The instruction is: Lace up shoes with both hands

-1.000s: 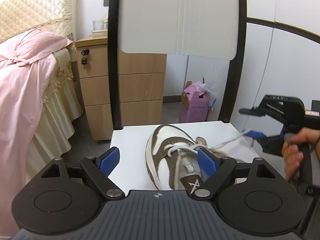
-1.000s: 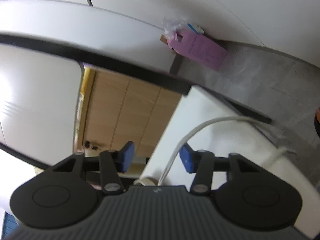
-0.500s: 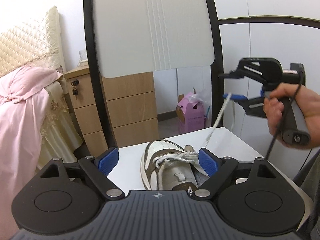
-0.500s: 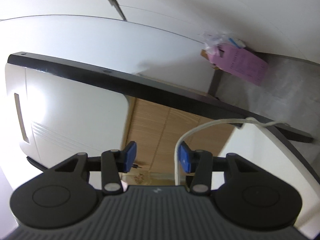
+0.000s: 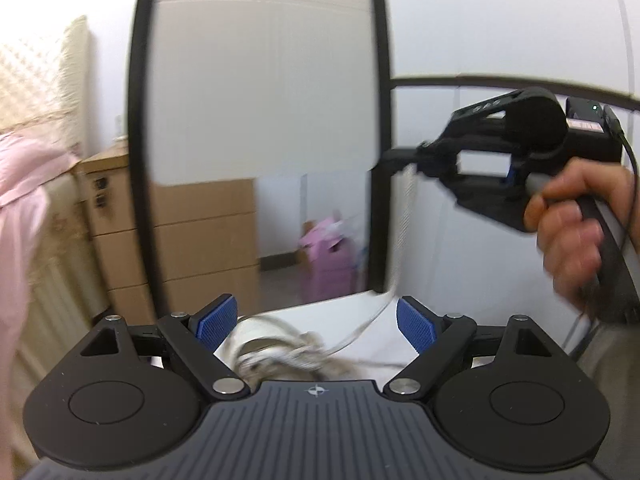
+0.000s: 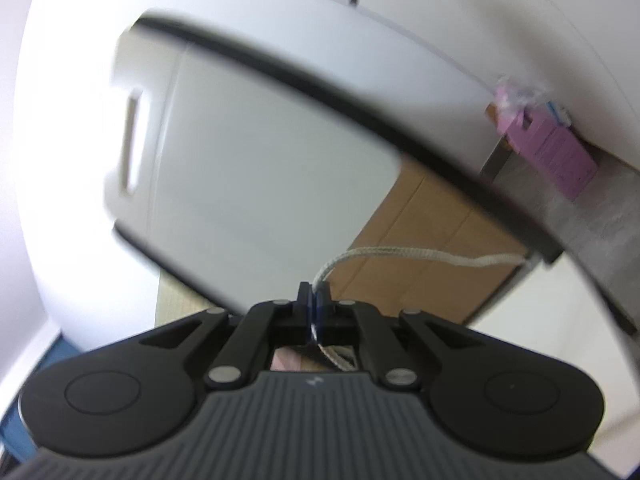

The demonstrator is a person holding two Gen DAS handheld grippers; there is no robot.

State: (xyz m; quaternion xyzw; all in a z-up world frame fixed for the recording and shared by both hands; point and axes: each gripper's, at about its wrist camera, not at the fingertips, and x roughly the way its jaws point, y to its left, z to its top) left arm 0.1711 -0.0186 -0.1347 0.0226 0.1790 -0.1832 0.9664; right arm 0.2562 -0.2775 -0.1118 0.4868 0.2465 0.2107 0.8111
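Right gripper (image 6: 316, 300) just closed, pinching the white shoelace (image 6: 400, 254), left gripper (image 5: 316, 322) spread wide above the shoe (image 5: 280, 354), pink box (image 5: 326, 258) with unclear contents

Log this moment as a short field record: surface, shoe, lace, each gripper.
surface: white table
shoe: sneaker on the table, blurred, just ahead of the left gripper
lace: white shoelace runs from the sneaker up to the right gripper
left gripper: open, holds nothing
right gripper: just closed, fingers shut on the shoelace, raised above the table
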